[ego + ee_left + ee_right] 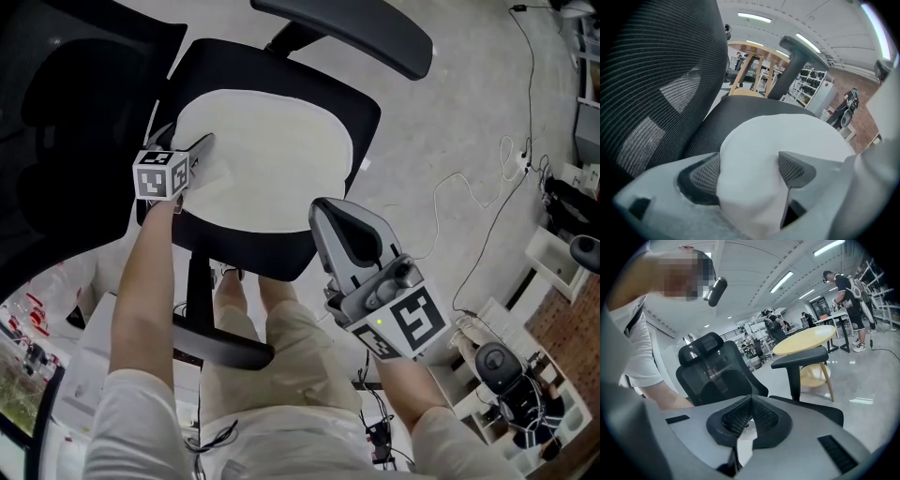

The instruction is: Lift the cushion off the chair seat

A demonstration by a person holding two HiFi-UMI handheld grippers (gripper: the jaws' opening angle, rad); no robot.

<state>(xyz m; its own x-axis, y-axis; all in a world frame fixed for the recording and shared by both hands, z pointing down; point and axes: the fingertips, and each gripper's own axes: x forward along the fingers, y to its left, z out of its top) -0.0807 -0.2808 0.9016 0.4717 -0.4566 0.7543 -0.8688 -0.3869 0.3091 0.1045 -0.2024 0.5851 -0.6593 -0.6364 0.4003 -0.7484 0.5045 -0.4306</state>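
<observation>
A white oval cushion [267, 155] lies on the black seat [361, 112] of an office chair. My left gripper [202, 150] is at the cushion's left edge, its jaws closed on a bulging fold of it. In the left gripper view the white cushion [787, 136] fills the gap between both pads [794, 168] of the left gripper [747, 171]. My right gripper [323, 208] hovers over the seat's front right corner, shut with nothing in it. In the right gripper view the right gripper [749, 401] has its pads pressed together.
The chair's mesh backrest [56, 141] rises at the left, with armrests at the top [347, 28] and the bottom [220, 347]. A cable [469, 187] runs over the grey floor at the right. A round wooden table [806, 341] and people stand beyond the chair.
</observation>
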